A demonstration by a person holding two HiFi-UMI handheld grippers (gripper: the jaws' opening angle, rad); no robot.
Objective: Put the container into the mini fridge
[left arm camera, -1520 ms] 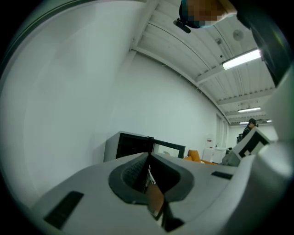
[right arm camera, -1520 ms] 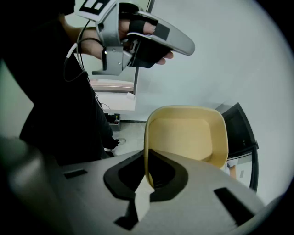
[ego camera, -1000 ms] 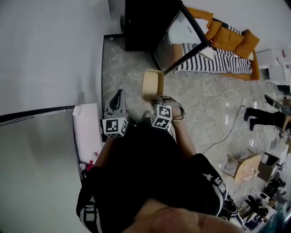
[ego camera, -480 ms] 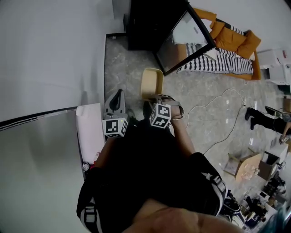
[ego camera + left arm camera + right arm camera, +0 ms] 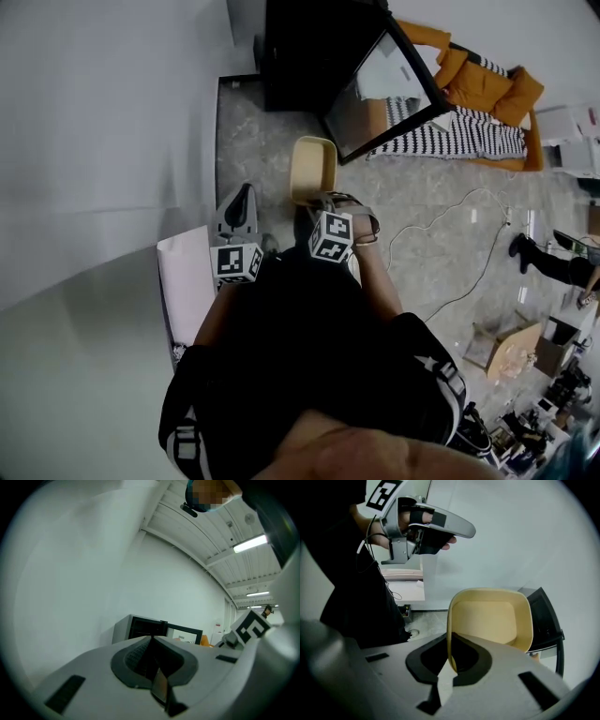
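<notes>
A pale yellow container (image 5: 314, 167) hangs tilted over the marble floor, and my right gripper (image 5: 315, 201) is shut on its near rim. From the right gripper view the container (image 5: 492, 616) stands on edge with its hollow side facing the camera, its rim pinched in the right gripper (image 5: 450, 644). The black mini fridge (image 5: 305, 52) stands ahead against the wall with its glass door (image 5: 389, 89) swung open. My left gripper (image 5: 242, 197) is held to the left of the container, shut on nothing. The left gripper view has the left gripper (image 5: 152, 641) aimed toward the fridge (image 5: 143, 627).
A white wall runs along the left, with a white panel (image 5: 186, 281) leaning by it. An orange couch with a striped cover (image 5: 464, 127) sits right of the fridge. A white cable (image 5: 455, 234) trails over the floor. Cardboard boxes (image 5: 511, 352) and a person's legs (image 5: 553, 264) are at right.
The fridge and its open door have come slightly nearer in the head view. Both grippers keep the same poses, the right one still gripping the container.
</notes>
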